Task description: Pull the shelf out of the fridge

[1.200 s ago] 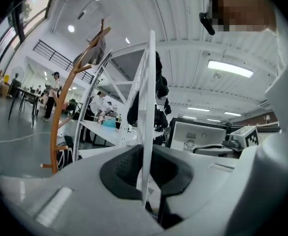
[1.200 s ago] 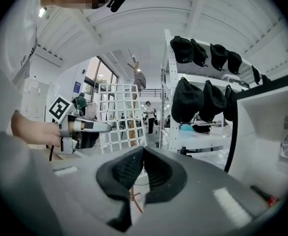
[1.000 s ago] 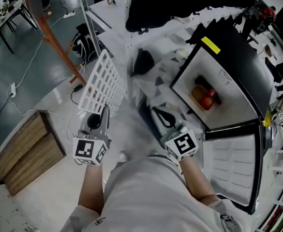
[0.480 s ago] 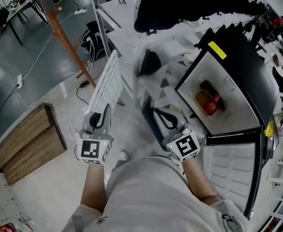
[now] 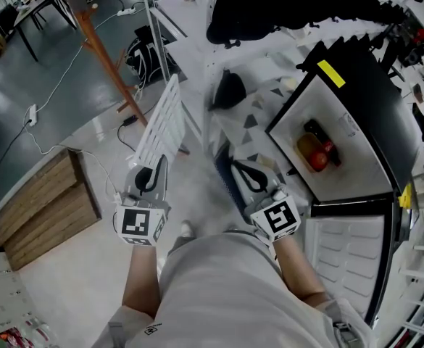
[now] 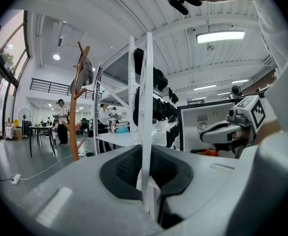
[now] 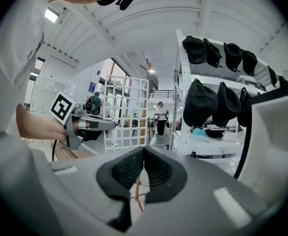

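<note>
While my left gripper (image 6: 147, 178) pinches the one white wire shelf (image 6: 147, 82) by its near edge, the jaws stand narrow with only that thin frame between the pads. My right gripper (image 7: 143, 168) has its two jaws pressed together on nothing.

From the head view, the shelf is clear of the fridge (image 5: 356, 133). It stands on edge over the pale floor (image 5: 88, 267), left of the fridge and well apart from it, rising from my left gripper toward the far side. My right gripper sits between the shelf and the fridge, touching neither.

One fridge stands at the right with its one door (image 5: 346, 256) swung open toward me. Three things lie inside it: one red round fruit (image 5: 318, 160), one orange thing (image 5: 304, 148) just beside it, and one dark container (image 5: 317, 133) on the far side of them.

One white rack (image 7: 179, 82) stands on the far side, with black caps (image 7: 200, 102) hanging in two rows. I count three in the lower row; the upper row I cannot count for sure.

At the left there is one wooden crate (image 5: 41, 209) on the floor, and one orange wooden coat stand (image 5: 99, 53) farther off.
</note>
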`<state>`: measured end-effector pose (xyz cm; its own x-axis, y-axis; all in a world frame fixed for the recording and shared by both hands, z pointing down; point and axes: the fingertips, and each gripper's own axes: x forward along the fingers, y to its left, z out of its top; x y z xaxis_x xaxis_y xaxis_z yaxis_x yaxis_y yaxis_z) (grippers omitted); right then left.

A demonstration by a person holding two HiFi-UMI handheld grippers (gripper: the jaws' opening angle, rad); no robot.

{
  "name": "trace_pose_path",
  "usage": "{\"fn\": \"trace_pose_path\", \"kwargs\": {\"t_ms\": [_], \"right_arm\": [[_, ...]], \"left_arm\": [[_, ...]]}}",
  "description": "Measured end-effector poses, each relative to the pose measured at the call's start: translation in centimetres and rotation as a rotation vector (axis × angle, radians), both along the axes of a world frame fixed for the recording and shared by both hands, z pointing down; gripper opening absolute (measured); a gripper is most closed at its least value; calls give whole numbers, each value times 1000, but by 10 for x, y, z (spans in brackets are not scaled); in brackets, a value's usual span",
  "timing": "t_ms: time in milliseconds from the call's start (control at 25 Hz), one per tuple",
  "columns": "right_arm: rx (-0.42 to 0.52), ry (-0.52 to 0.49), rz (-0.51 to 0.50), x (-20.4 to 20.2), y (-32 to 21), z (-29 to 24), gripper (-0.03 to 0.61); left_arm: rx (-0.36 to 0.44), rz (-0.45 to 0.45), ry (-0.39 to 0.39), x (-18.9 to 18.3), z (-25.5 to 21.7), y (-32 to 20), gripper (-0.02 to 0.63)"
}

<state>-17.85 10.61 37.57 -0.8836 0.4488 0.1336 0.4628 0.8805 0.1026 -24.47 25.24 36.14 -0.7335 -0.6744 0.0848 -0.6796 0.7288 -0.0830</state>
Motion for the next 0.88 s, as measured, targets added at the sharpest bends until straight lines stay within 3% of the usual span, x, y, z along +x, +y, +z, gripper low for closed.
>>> {"fn": "trace_pose_path", "kwargs": {"t_ms": [440, 600, 880], "right_arm": [[41, 50, 28, 7, -2, 10, 2], [10, 15, 33, 6, 0, 6, 2], [45, 68, 59, 11, -7, 14, 2]], "left_arm": [[1, 9, 12, 0, 4, 4, 28], [9, 14, 15, 0, 4, 3, 27], [5, 24, 18, 0, 5, 1, 28]]}}
